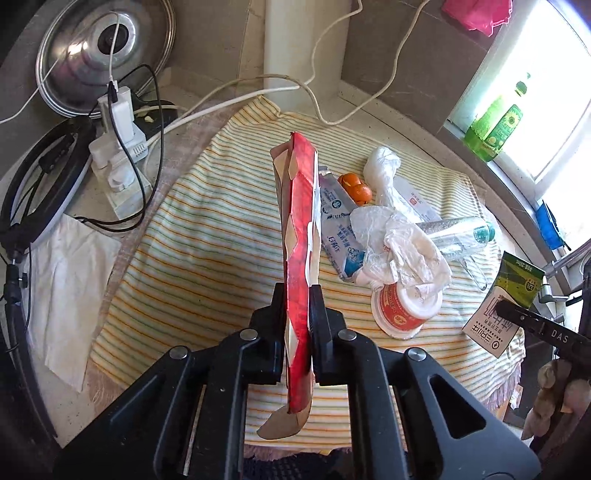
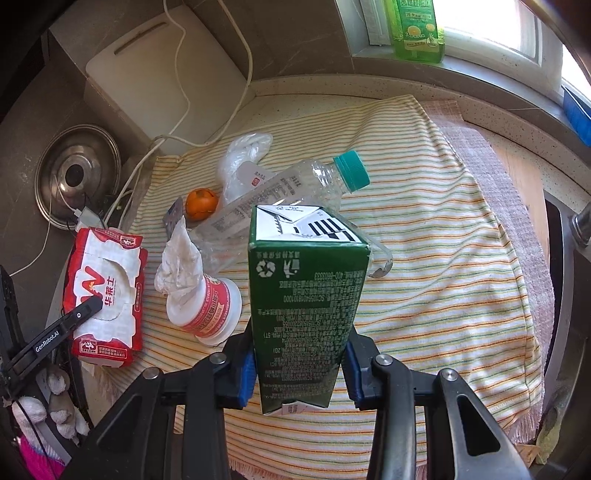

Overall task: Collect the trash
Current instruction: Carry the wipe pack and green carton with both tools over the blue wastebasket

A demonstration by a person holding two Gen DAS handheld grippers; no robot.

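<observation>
My left gripper (image 1: pixel 298 297) is shut on a flattened red and white tissue pack (image 1: pixel 297 236), which it holds edge-on above the striped cloth (image 1: pixel 207 258). The right wrist view shows the same pack (image 2: pixel 105 291) at the left, with a left finger (image 2: pixel 79 314) across it. My right gripper (image 2: pixel 300 338) is shut on a green drink carton (image 2: pixel 306 295), lifted off the cloth. On the cloth lie a clear bottle with a teal cap (image 2: pixel 288 192), a red and white cup (image 2: pixel 207 310) stuffed with crumpled wrap, an orange peel (image 2: pixel 201 205), a plastic bag (image 2: pixel 243 155) and a blue-white pouch (image 1: pixel 340 236).
A steel pot lid (image 1: pixel 92 55) leans on the back wall at the left. Beside it stands a power strip with chargers (image 1: pixel 118 147) and trailing cables. A white paper sheet (image 1: pixel 70 288) lies at the left. A green bottle (image 2: pixel 415 29) stands on the sill, and a sink faucet (image 2: pixel 581 225) is at the right.
</observation>
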